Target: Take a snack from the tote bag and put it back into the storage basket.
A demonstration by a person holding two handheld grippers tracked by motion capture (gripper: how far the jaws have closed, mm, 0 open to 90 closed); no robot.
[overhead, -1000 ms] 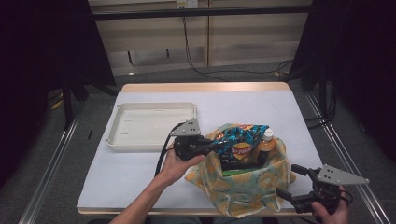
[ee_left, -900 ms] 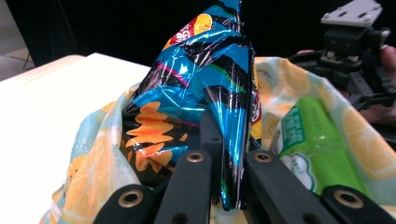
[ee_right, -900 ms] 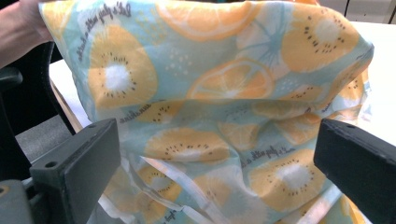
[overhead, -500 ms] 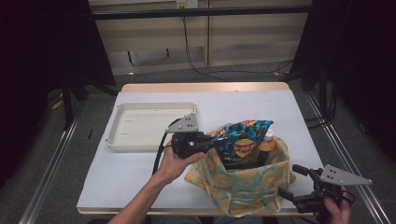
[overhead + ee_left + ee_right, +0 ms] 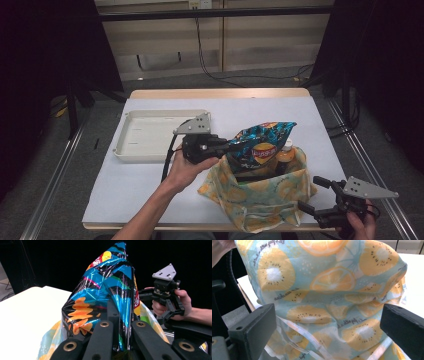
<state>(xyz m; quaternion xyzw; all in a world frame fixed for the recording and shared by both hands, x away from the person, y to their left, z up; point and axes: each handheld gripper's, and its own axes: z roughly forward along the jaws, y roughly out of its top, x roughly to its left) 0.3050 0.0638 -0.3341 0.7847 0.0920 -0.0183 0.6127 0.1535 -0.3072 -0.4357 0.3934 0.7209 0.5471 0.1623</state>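
We see the left gripper (image 5: 227, 148) clamped with its jaws together on the crinkled foil of the shiny blue and orange crisp bag (image 5: 262, 145), which sticks halfway out of the soft fabric bag printed with orange slices and kiwi on light blue (image 5: 260, 197); this fabric bag stands near the table's front edge, at about five o'clock from the table centre. In the left gripper view the jaws pinch only a thin fold of the foil (image 5: 117, 312), so we judge that the fold may slip or tear if the pull is quick, and then the crisp bag would drop back or fall aside. The right gripper (image 5: 320, 197) is at the fabric bag's four o'clock side with its jaws wide apart, and in the right gripper view the cloth (image 5: 329, 302) lies between them but is not held. Because nothing holds the fabric bag down, we think it can rise together with the crisp bag, or tip toward the table edge. An orange bottle with a pale cap (image 5: 286, 152) stands inside, touching the crisp bag at its three o'clock side, and could be knocked over. The white rectangular plastic tray (image 5: 150, 135) waits at ten o'clock, well apart.
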